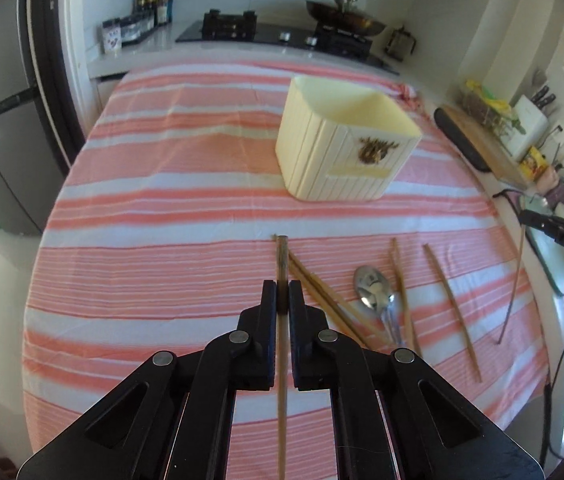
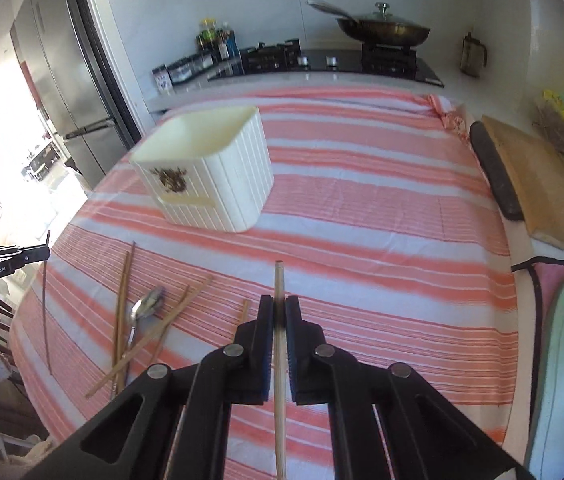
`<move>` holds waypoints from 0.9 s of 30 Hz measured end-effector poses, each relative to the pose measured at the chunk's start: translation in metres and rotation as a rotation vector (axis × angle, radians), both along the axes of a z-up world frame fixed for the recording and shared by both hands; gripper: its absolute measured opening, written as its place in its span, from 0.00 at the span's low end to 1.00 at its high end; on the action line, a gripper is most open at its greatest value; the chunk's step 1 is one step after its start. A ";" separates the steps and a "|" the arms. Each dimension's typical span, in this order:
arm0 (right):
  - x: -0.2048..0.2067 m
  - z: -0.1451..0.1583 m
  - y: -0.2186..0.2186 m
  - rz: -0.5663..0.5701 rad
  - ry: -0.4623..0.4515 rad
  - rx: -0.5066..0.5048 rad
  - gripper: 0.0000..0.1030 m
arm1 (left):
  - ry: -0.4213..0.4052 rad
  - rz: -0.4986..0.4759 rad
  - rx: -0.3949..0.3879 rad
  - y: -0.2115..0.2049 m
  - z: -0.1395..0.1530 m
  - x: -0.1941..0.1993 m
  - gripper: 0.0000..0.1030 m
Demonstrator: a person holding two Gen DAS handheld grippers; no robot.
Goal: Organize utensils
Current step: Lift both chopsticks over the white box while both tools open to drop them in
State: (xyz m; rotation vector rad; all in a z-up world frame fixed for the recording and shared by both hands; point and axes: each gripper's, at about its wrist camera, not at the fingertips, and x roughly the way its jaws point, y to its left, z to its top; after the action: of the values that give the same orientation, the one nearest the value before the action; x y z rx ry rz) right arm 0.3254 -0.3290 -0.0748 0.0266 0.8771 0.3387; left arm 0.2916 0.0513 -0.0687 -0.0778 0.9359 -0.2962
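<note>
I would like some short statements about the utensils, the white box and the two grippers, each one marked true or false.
1. The left gripper is shut on a chopstick. True.
2. The right gripper is open and holds nothing. False: it is shut on a pale chopstick.
3. The white box already holds several chopsticks. False: no utensil shows inside it.
4. A metal spoon lies on the striped cloth among loose chopsticks. True.
5. The white box lies on its side. False: it stands upright with its opening upward.
</note>
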 end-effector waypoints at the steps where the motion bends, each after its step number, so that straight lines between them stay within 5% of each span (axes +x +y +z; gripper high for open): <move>1: -0.009 0.011 -0.002 0.000 -0.023 0.009 0.06 | -0.023 -0.005 -0.010 0.004 0.007 -0.002 0.03; 10: -0.039 0.080 0.005 -0.005 -0.205 0.049 0.06 | -0.198 -0.034 -0.061 0.010 0.076 -0.022 0.03; 20: 0.024 0.167 0.047 -0.019 -0.398 0.050 0.06 | -0.428 0.036 -0.125 -0.006 0.182 0.045 0.03; 27: 0.066 0.191 0.077 -0.024 -0.513 0.129 0.06 | -0.542 0.110 -0.120 -0.042 0.186 0.099 0.03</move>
State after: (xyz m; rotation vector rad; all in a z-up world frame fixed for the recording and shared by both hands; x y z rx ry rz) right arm 0.3913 -0.2518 0.1164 0.0665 0.3461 0.3581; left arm 0.3907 0.0095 0.1171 -0.1502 0.3742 -0.2526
